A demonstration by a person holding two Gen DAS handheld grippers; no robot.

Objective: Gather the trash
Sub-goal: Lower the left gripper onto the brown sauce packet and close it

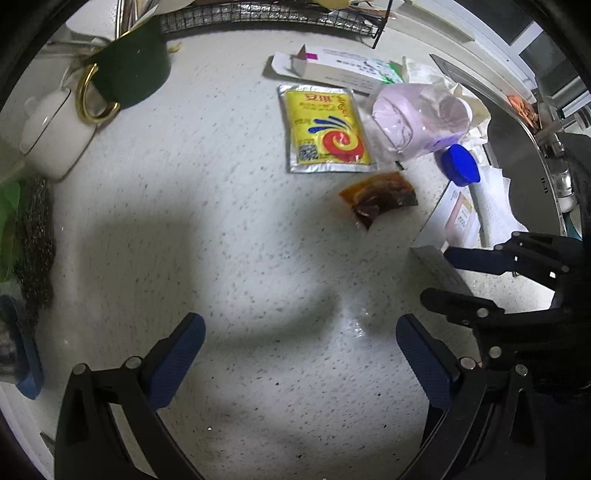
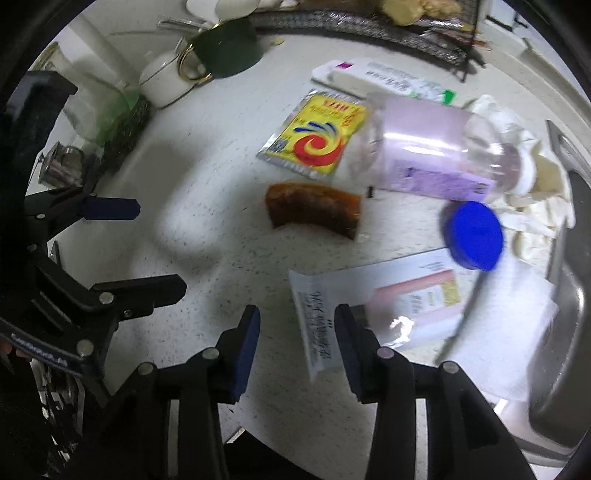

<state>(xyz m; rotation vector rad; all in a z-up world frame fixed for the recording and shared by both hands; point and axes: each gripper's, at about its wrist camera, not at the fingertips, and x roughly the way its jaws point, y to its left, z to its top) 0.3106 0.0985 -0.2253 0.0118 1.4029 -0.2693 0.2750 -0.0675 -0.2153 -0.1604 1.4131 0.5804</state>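
Note:
Trash lies on the speckled white counter: a yellow sachet (image 1: pixel 327 129) (image 2: pixel 314 134), a brown sauce packet (image 1: pixel 378 199) (image 2: pixel 314 210), a tipped clear bottle with a lilac label (image 1: pixel 417 118) (image 2: pixel 436 147), its blue cap (image 1: pixel 461 164) (image 2: pixel 474 236), and a flat white box with pink print (image 2: pixel 388 302) (image 1: pixel 454 214). My left gripper (image 1: pixel 301 350) (image 2: pixel 136 251) stands wide open over bare counter, short of the sauce packet. My right gripper (image 2: pixel 297 347) (image 1: pixel 436 275) is partly open; the white box's near end lies between its fingers, and the pads do not press on it.
A long white carton (image 1: pixel 332 68) lies behind the sachet. A green mug with a gold handle (image 1: pixel 129 74), a white pot (image 1: pixel 55 133) and a scouring pad (image 1: pixel 35 236) stand at the left. A wire rack (image 1: pixel 277 14) lines the back. Crumpled tissue (image 2: pixel 535 192) borders the steel sink (image 2: pixel 569 295).

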